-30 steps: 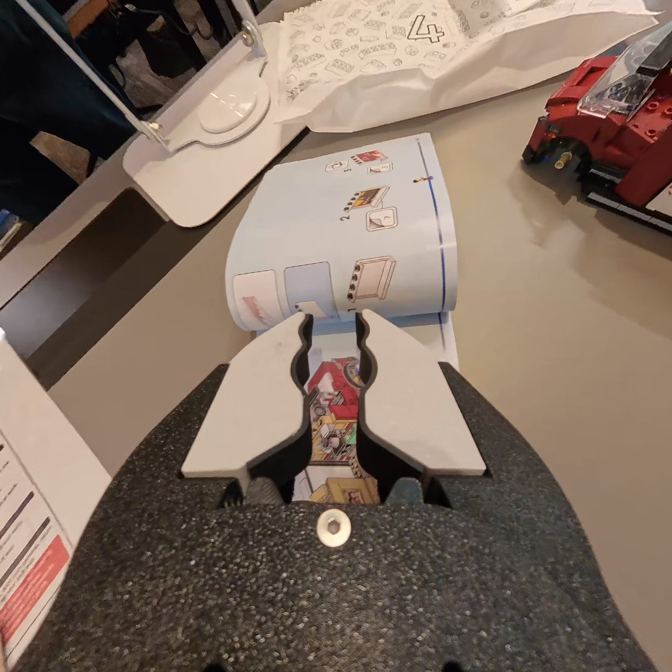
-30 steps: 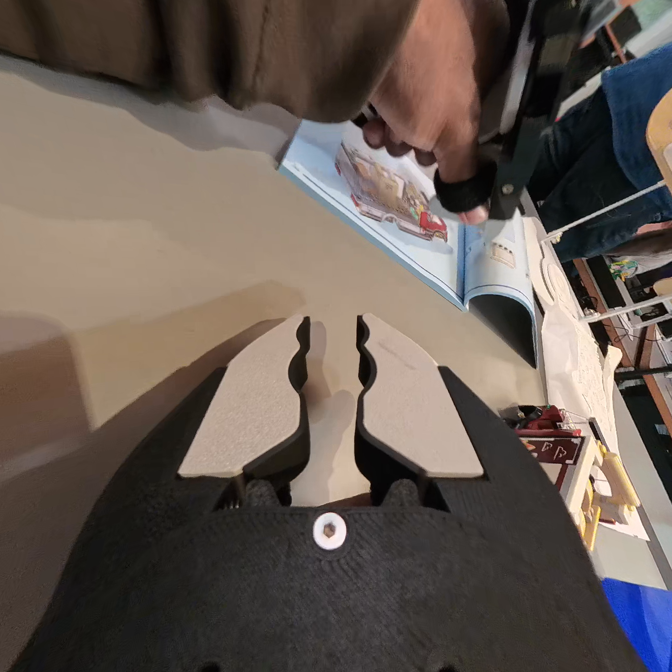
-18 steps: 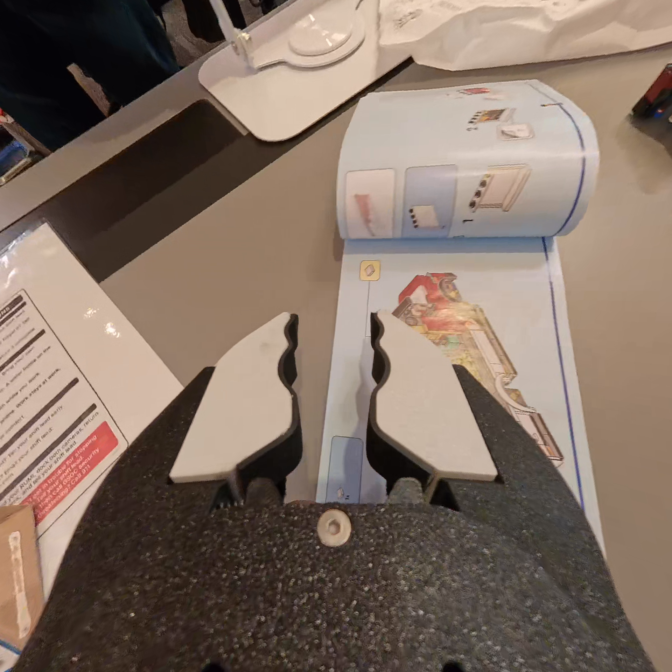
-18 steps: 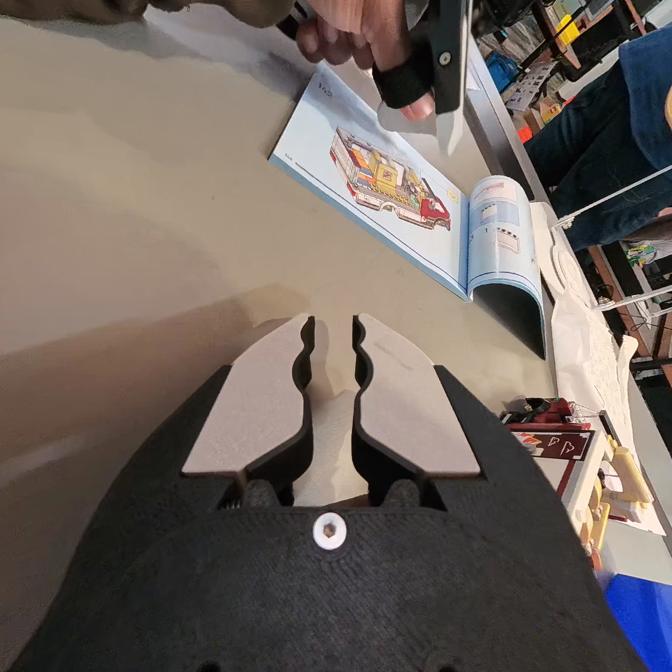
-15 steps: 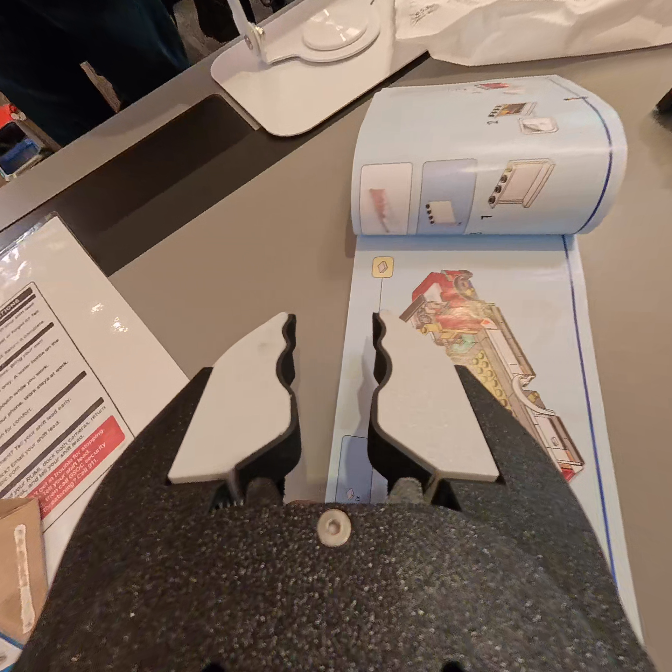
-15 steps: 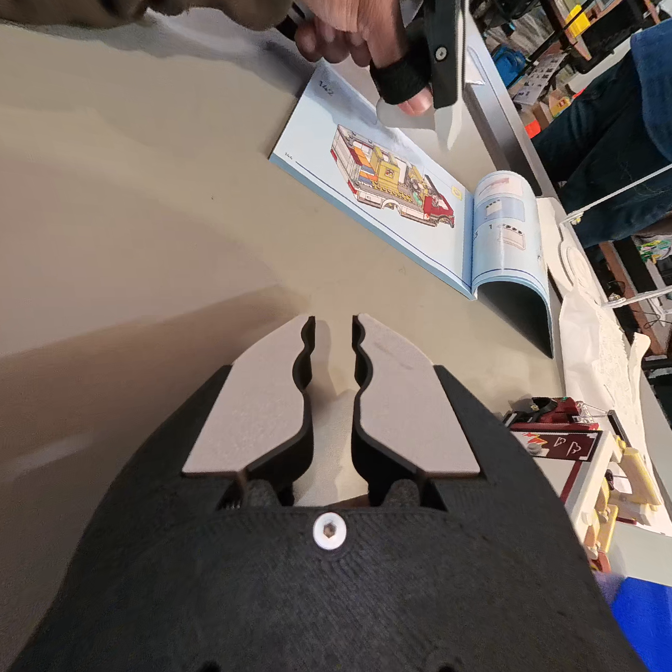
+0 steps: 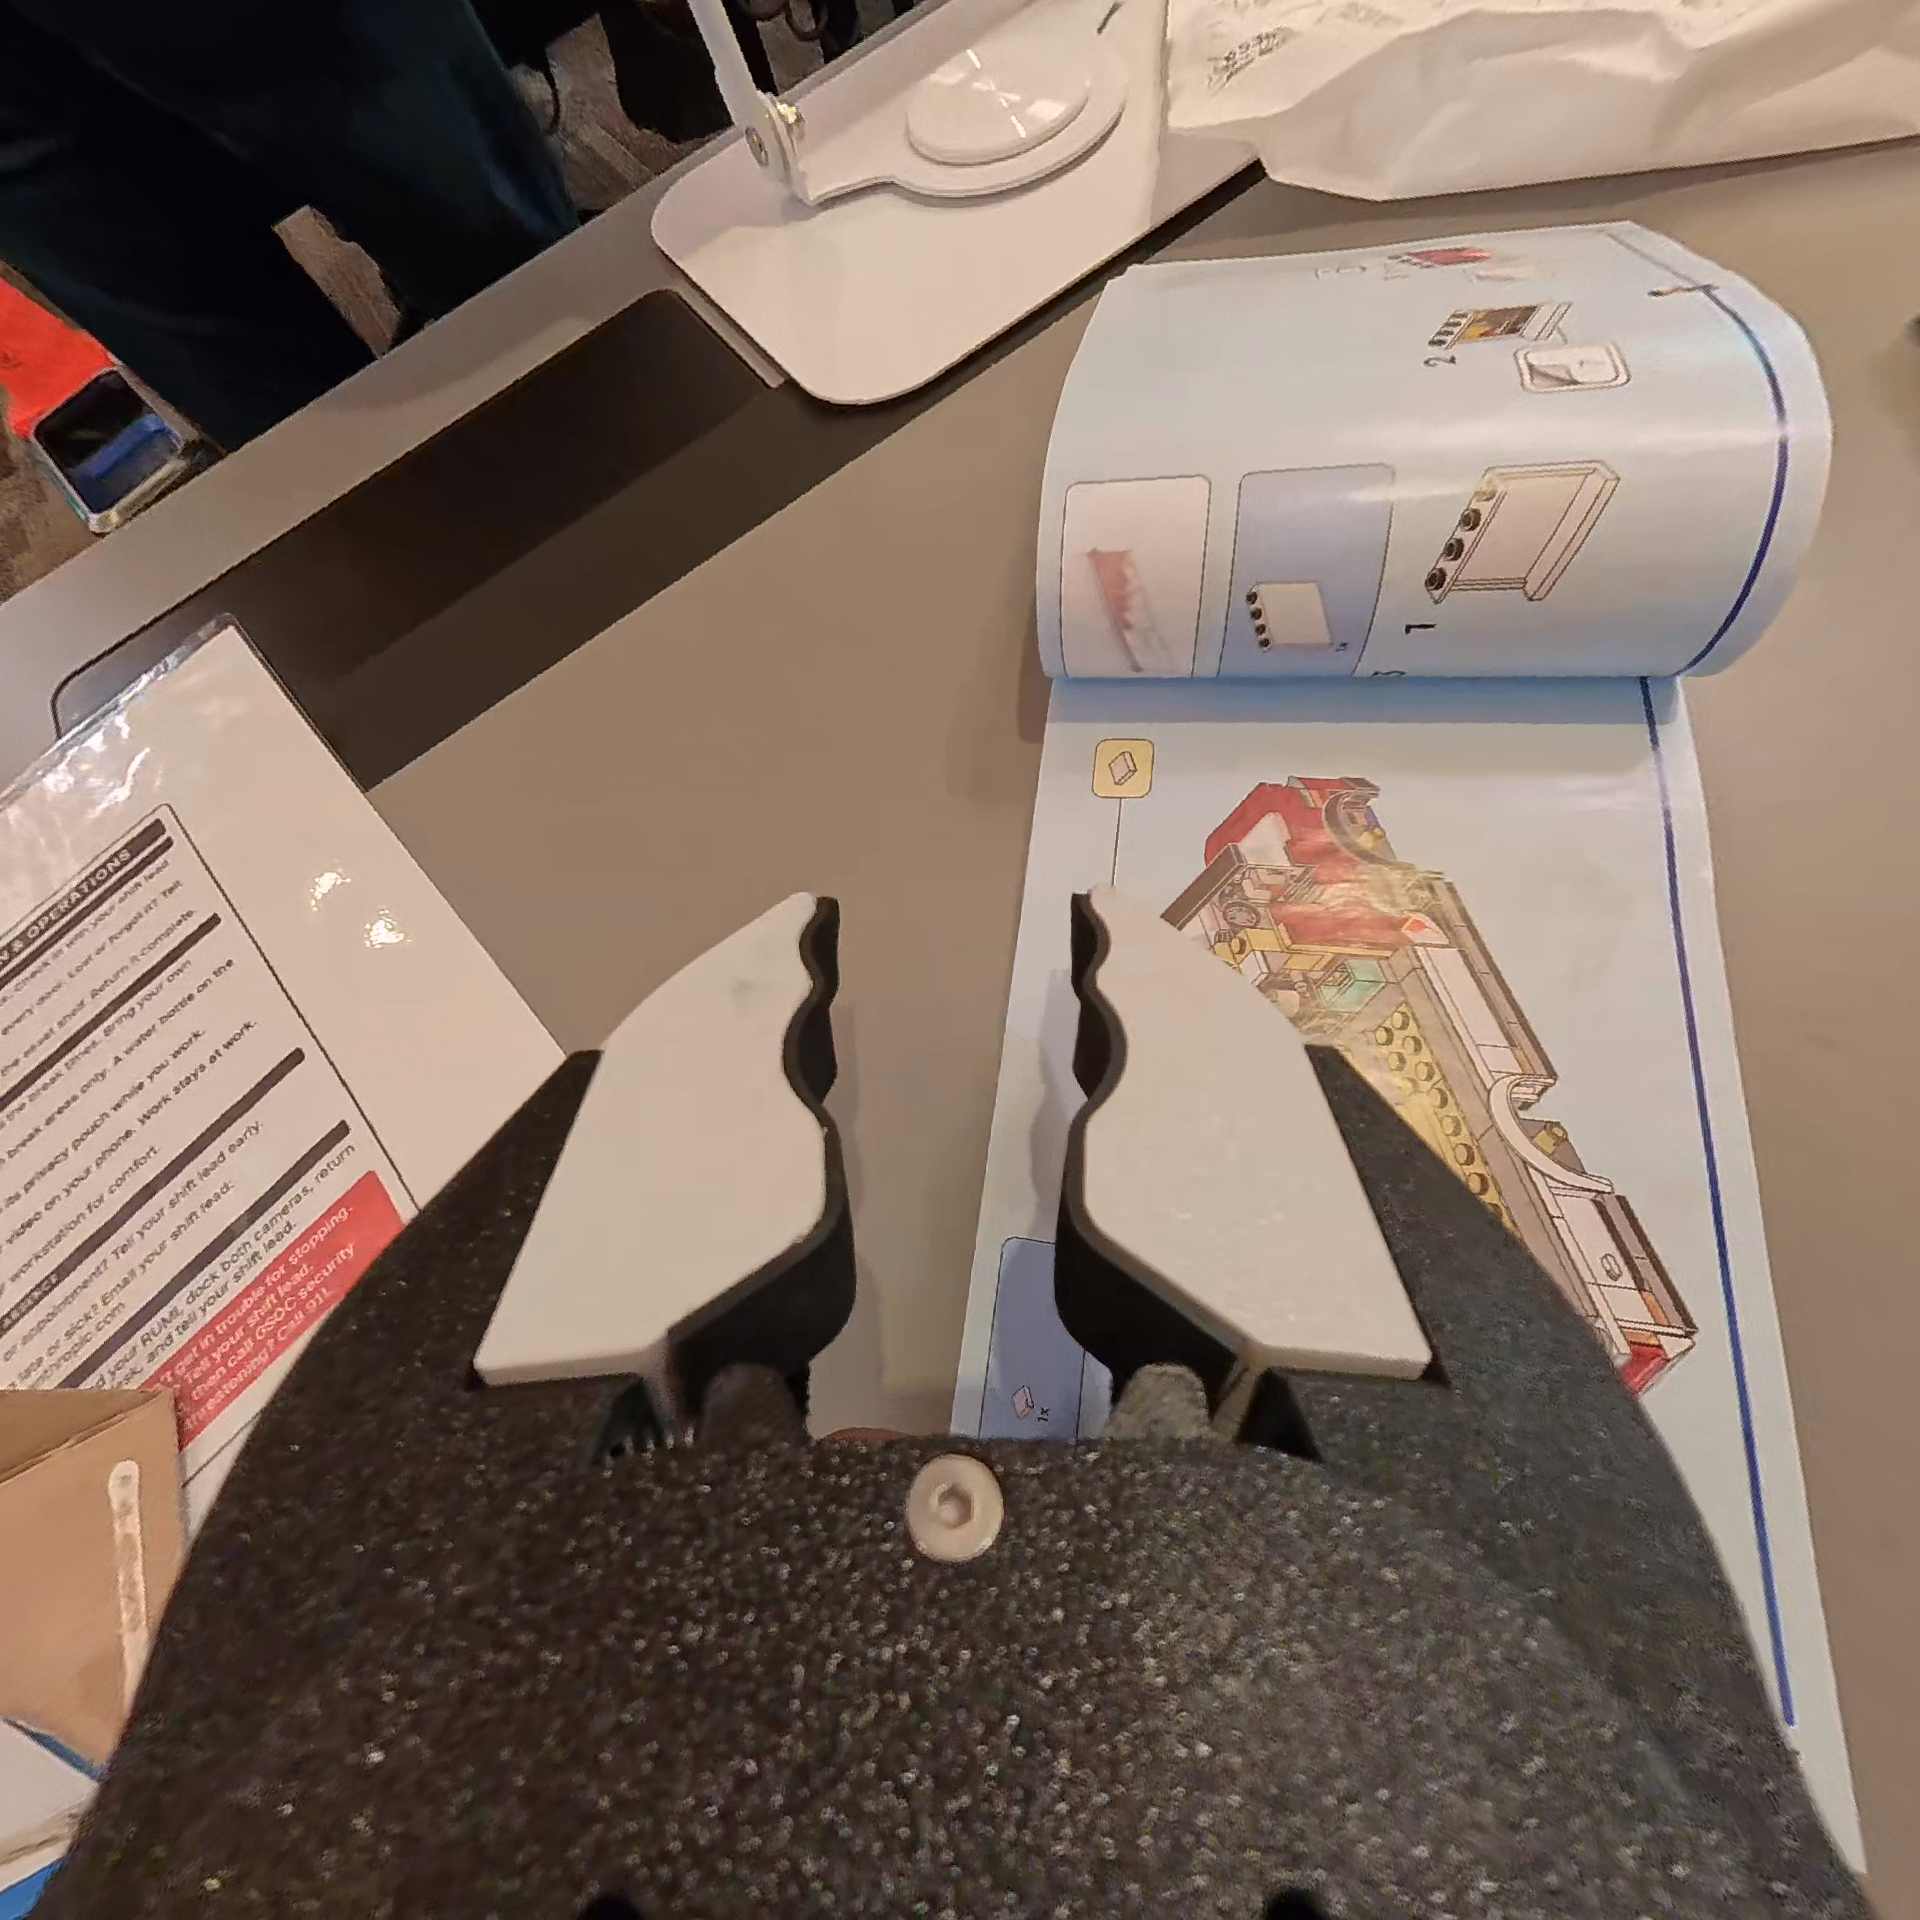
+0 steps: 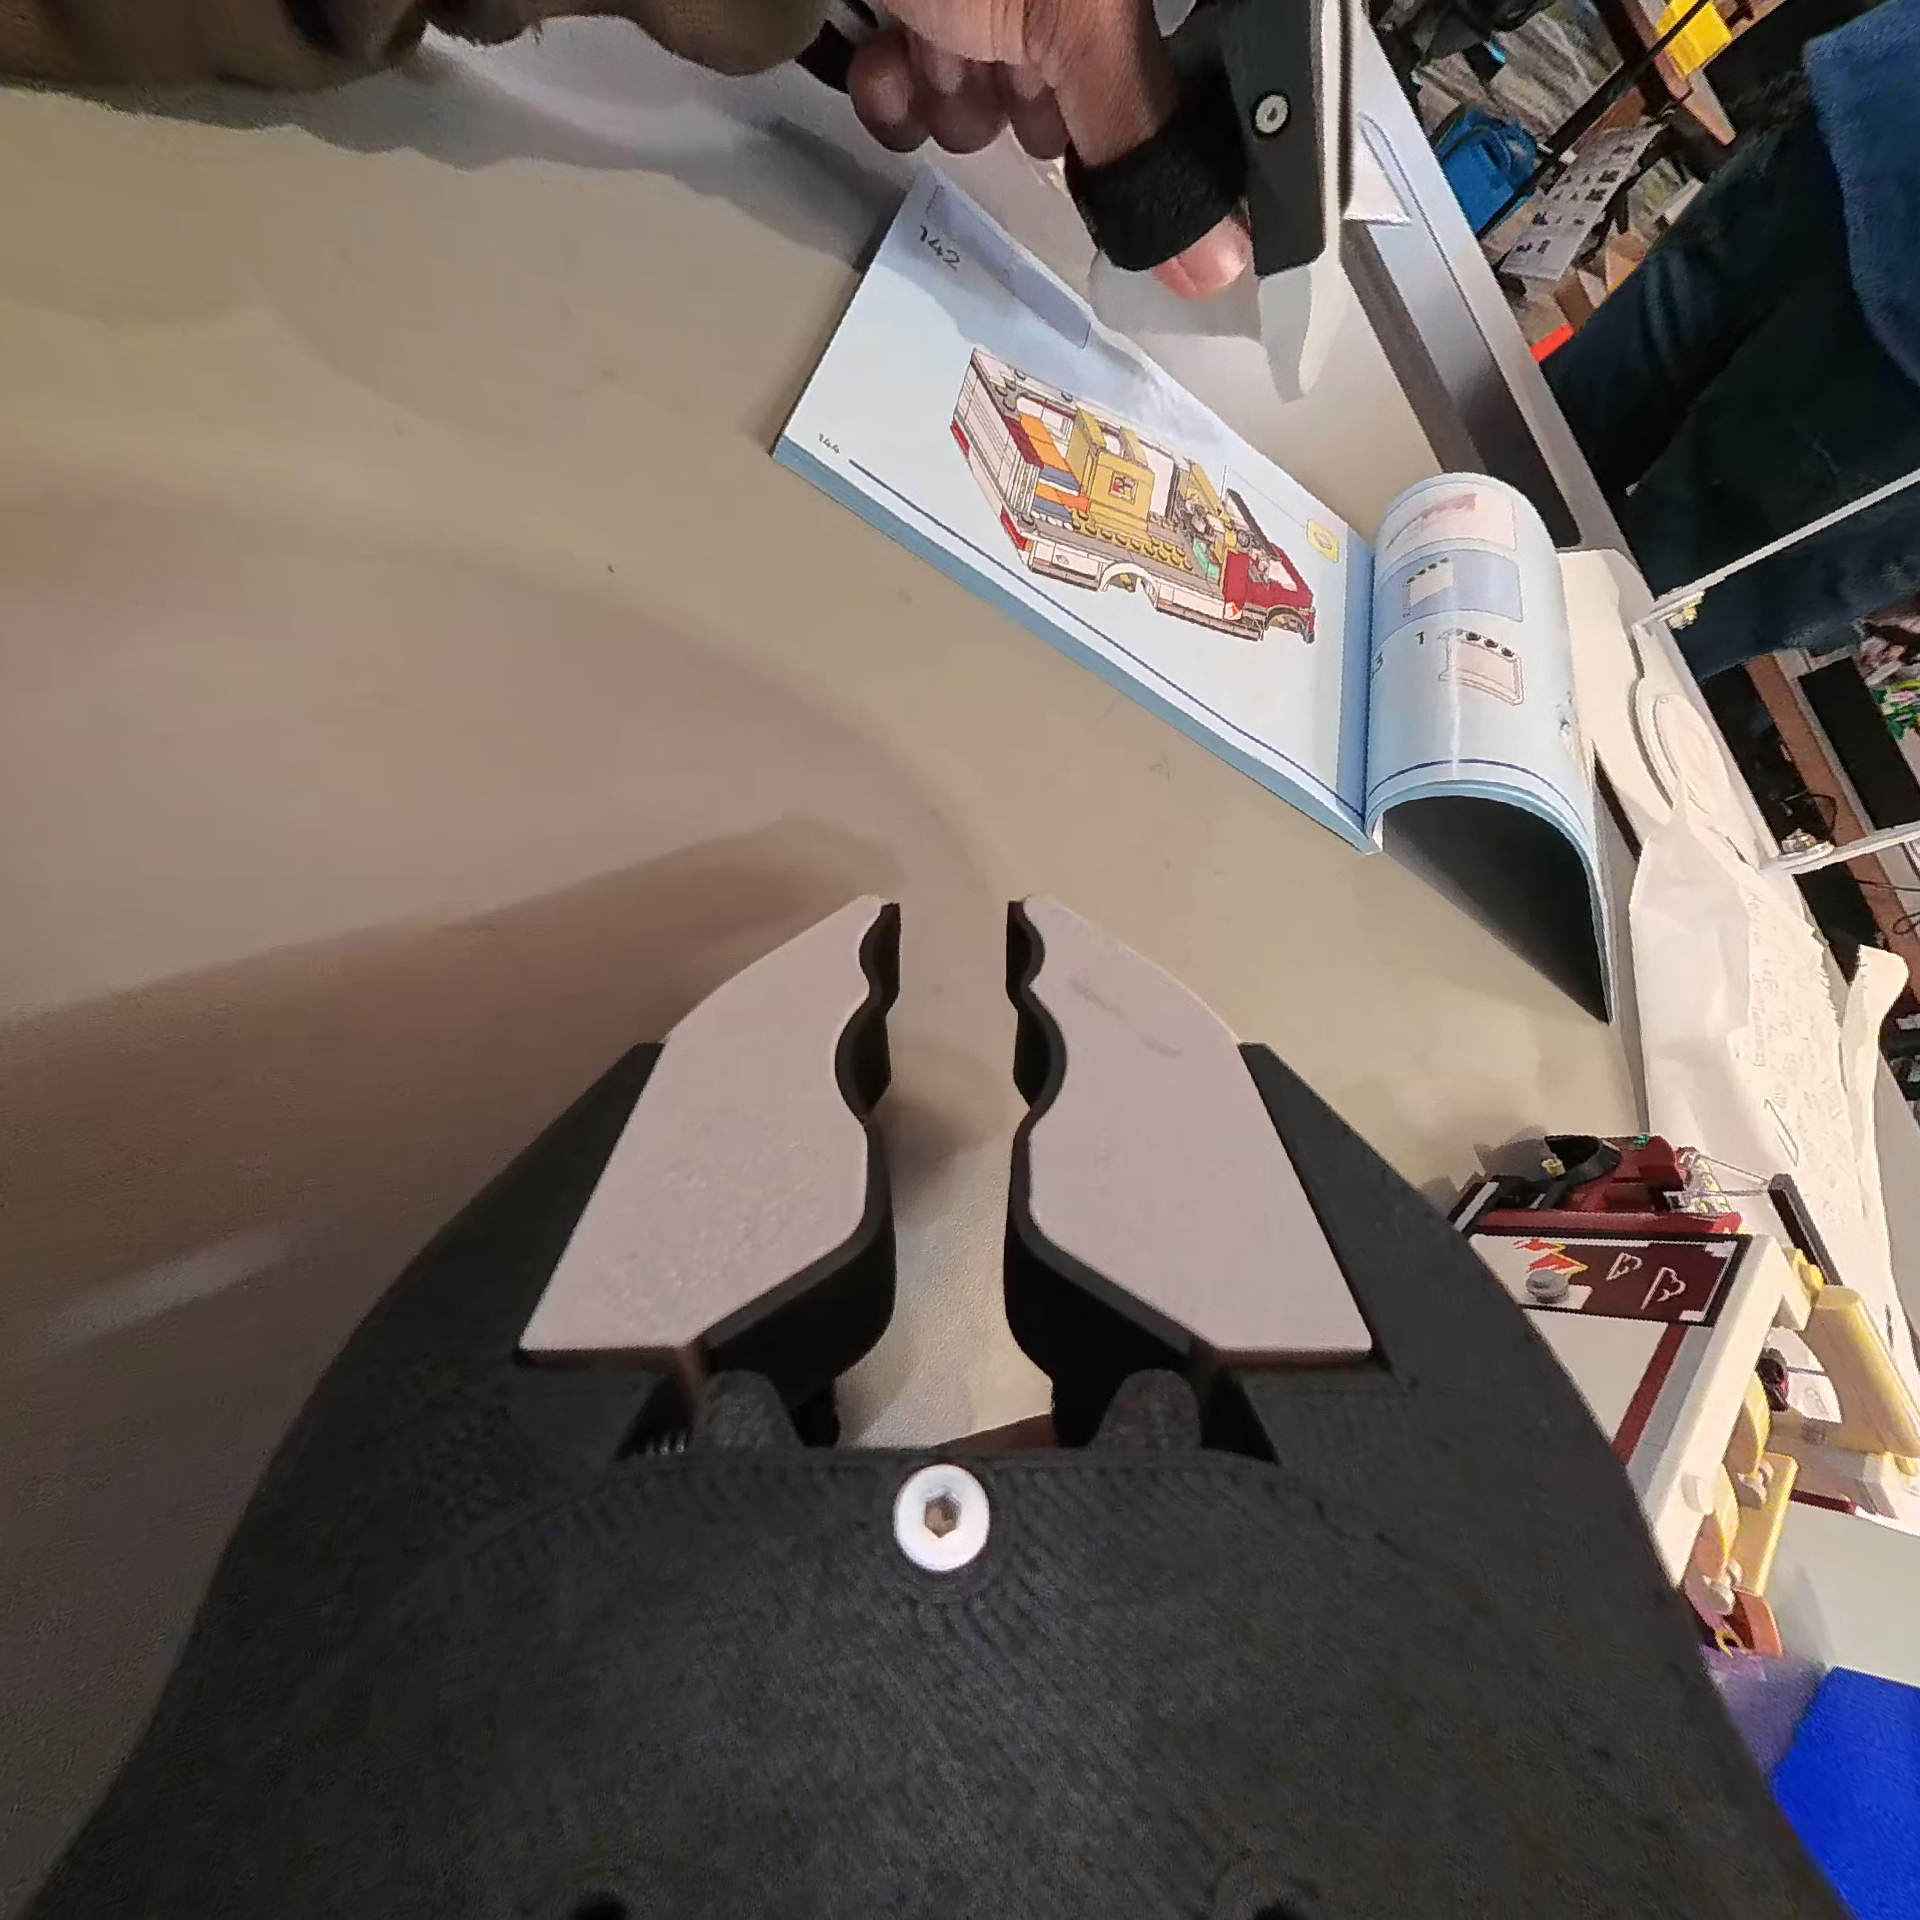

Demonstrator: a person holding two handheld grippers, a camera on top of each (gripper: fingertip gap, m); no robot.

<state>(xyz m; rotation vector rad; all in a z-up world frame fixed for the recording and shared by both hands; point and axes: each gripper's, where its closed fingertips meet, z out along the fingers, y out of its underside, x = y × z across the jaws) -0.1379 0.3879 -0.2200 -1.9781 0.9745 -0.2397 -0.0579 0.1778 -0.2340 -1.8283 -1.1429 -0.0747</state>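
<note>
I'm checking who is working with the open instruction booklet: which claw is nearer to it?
Left. The left claw hovers open over the booklet's near-left edge, holding nothing. The right claw hangs over bare table, well short of the booklet, also holding nothing.

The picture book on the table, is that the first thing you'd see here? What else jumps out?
Yes: the open light-blue instruction booklet lies flat on the tan table, showing a drawing of a red and yellow brick truck, with its far pages curled up in an arch. The left gripper hangs open and empty over the booklet's near edge. At the right, a partly built red and cream brick model stands on the table.
</note>
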